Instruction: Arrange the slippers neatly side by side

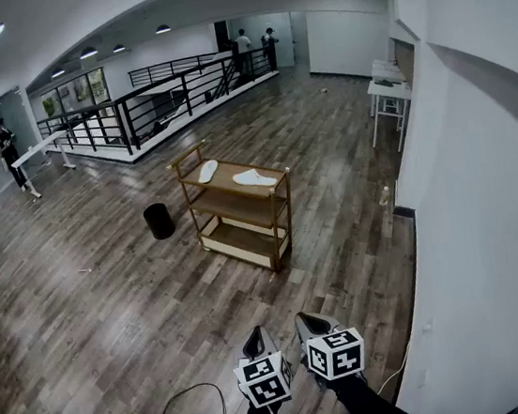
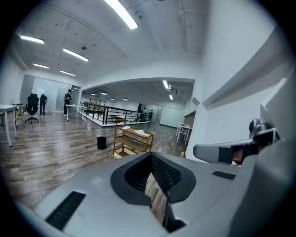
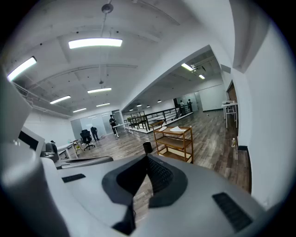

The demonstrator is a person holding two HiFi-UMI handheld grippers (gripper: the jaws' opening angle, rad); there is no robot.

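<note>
Two slippers sit angled apart on the wooden cart (image 1: 277,237) mid-frame: left slipper (image 1: 208,171), right slipper (image 1: 254,178). At bottom centre, the left hand-held gripper (image 1: 256,341) and right hand-held gripper (image 1: 311,325) are pressed together, empty. Approach step, likely; next calls for walking closer and spreading the jaws.

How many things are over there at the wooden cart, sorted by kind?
White slippers, on the top shelf: 2
Wooden shelf cart: 1
Black bin, on the floor beside the cart: 1
Total: 4
</note>
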